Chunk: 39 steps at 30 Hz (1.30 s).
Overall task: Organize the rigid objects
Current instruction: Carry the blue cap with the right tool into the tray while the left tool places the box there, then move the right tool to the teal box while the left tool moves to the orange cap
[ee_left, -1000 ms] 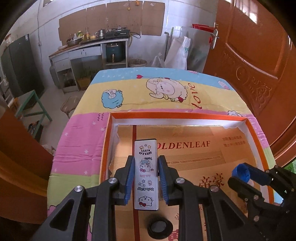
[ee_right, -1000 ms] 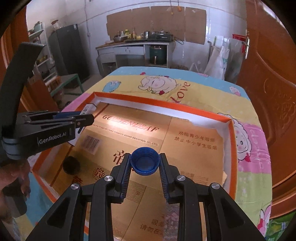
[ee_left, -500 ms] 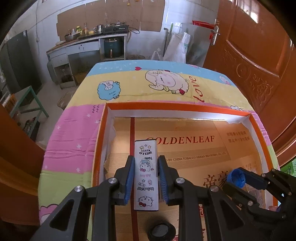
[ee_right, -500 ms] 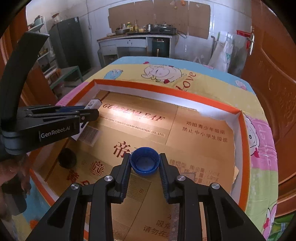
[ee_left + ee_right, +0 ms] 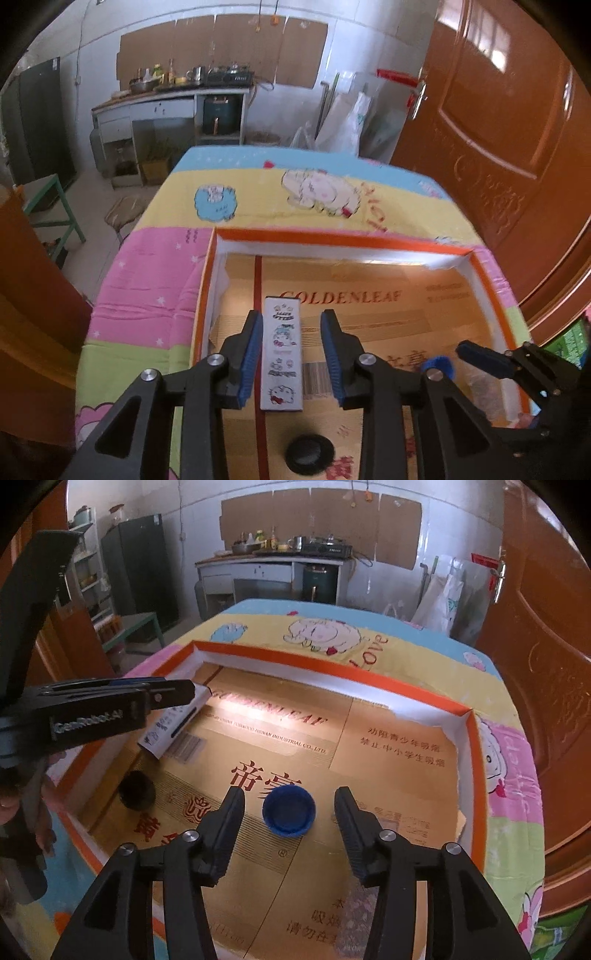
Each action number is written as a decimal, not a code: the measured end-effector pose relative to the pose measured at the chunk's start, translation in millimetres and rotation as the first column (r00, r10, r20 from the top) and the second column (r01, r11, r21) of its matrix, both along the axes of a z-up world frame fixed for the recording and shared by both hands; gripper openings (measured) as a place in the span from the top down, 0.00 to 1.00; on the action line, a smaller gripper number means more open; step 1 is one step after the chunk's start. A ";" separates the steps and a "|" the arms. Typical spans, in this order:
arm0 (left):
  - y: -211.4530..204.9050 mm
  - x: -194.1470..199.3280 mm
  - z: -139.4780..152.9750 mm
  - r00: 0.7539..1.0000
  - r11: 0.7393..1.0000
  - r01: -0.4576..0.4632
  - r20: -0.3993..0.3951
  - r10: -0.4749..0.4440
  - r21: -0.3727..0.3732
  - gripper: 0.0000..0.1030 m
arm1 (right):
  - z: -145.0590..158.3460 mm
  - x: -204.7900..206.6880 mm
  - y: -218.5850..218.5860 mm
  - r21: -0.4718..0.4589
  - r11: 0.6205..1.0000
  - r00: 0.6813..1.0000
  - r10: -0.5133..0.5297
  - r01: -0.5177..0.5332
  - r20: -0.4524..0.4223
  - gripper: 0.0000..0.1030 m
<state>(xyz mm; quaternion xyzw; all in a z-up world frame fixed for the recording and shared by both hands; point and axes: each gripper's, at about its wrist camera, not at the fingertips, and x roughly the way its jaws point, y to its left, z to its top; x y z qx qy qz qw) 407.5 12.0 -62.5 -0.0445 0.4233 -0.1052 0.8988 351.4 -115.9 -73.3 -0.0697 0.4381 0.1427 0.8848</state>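
A white Hello Kitty box [image 5: 281,354] lies between the fingers of my left gripper [image 5: 291,350], which is open; it also shows in the right wrist view [image 5: 173,722] with one end resting on the cardboard floor of the orange-rimmed tray [image 5: 332,236]. A blue bottle cap [image 5: 289,810] lies open side up on the tray floor between the spread fingers of my right gripper [image 5: 289,818], which is open. The cap [image 5: 437,365] shows partly behind the left gripper's body.
A black round cap [image 5: 309,453] lies on the tray floor near the left gripper; it shows in the right wrist view [image 5: 136,789]. The tray [image 5: 476,775] sits on a cartoon-print cloth [image 5: 258,192]. A wooden door [image 5: 498,129] stands at the right.
Both grippers have opened. The Hello Kitty box and the blue cap, held before, now lie loose between the fingers in the tray.
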 end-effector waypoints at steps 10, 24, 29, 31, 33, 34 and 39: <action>10.7 -48.9 38.5 0.999 1.000 -0.011 0.051 0.012 -0.019 0.69 | 30.0 -41.5 -0.7 0.038 0.999 0.999 0.000 -0.002 0.043 0.49; 26.5 -150.6 52.4 0.993 0.999 -0.017 0.114 0.014 0.031 0.69 | 59.0 -129.2 -10.3 0.078 0.996 0.996 -0.044 0.038 0.081 0.49; 24.7 -185.7 44.1 0.991 0.999 0.002 0.131 -0.006 0.033 0.69 | 52.8 -162.4 -21.0 0.095 0.992 0.993 -0.086 0.078 0.085 0.49; 24.9 -195.8 39.0 0.992 1.000 -0.002 0.130 -0.002 0.028 0.69 | 49.4 -172.1 -26.2 0.106 0.990 0.992 -0.100 0.091 0.083 0.49; 22.7 -204.1 32.9 0.993 0.999 -0.004 0.121 0.000 0.037 0.69 | 45.0 -182.5 -29.4 0.104 0.990 0.991 -0.107 0.098 0.083 0.49; 20.8 -207.1 29.3 0.993 0.999 -0.003 0.115 -0.002 0.048 0.69 | 43.2 -186.4 -30.3 0.100 0.990 0.991 -0.107 0.099 0.083 0.49; 10.9 -216.7 6.0 0.997 0.998 0.019 0.073 -0.024 0.058 0.69 | 33.5 -200.4 -34.0 0.101 0.990 0.992 -0.106 0.099 0.072 0.49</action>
